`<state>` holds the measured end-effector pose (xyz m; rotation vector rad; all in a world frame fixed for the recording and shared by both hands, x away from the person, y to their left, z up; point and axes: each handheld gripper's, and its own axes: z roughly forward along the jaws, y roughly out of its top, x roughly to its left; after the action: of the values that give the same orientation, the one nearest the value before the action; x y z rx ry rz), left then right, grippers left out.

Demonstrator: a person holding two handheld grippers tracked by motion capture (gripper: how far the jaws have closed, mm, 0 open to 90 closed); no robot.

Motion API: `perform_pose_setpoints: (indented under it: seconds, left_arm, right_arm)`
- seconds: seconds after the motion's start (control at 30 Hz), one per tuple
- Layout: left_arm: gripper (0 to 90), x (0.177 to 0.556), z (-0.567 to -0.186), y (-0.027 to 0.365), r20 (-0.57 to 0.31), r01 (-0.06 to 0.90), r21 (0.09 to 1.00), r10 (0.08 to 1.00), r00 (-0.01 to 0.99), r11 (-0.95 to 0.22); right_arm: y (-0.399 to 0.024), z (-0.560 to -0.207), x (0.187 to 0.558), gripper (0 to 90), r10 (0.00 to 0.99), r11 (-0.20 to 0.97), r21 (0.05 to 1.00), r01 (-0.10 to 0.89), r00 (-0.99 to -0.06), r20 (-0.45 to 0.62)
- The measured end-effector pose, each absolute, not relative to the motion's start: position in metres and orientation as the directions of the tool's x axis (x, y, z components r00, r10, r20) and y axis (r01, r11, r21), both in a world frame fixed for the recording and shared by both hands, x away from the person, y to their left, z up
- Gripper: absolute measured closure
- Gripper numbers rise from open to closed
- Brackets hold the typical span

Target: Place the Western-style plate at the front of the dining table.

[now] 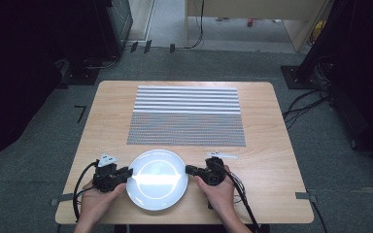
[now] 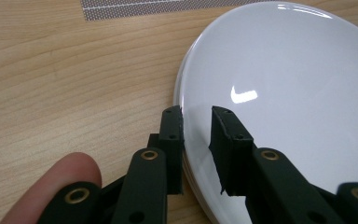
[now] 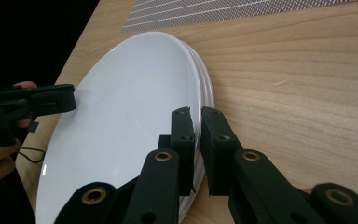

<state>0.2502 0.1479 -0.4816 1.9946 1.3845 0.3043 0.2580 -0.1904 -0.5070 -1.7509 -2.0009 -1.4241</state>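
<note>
The white plate [image 1: 157, 179] lay between my tongs. My left tongs [image 1: 128, 172] clenched its nine o'clock rim; my right tongs [image 1: 189, 169] clenched three o'clock.

Plate [image 1: 157, 187] before mat [image 1: 187, 116], on table [image 1: 267, 145]

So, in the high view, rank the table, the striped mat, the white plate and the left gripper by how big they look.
1. table
2. striped mat
3. white plate
4. left gripper

All lie on the one tabletop, so nearness to the camera hardly affects the order.
</note>
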Motion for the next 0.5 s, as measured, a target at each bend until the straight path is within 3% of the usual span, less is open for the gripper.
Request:
perform_pose_setpoints:
  seconds: [0.2, 0.37, 0.5]
  left_arm:
    - [76.3, 0.2503, -0.4822, 0.1478, -0.189, 0.74, 0.643, 0.895, 0.403, -0.198]
    - [73.6, 0.2505, -0.4825, 0.1468, -0.19, 0.738, 0.645, 0.893, 0.408, -0.2]
    - [69.4, 0.2514, -0.4781, 0.1559, -0.24, 0.743, 0.645, 0.877, 0.417, -0.176]
  right_arm:
    - [-0.1919, -0.5088, 0.2588, 83.4, 0.656, -0.153, 0.508, 0.848, -0.297, 0.694]
    - [-0.1901, -0.5103, 0.2589, 82.9, 0.662, -0.156, 0.507, 0.848, -0.291, 0.691]
    - [-0.1909, -0.5103, 0.2592, 83.0, 0.668, -0.153, 0.516, 0.843, -0.297, 0.682]
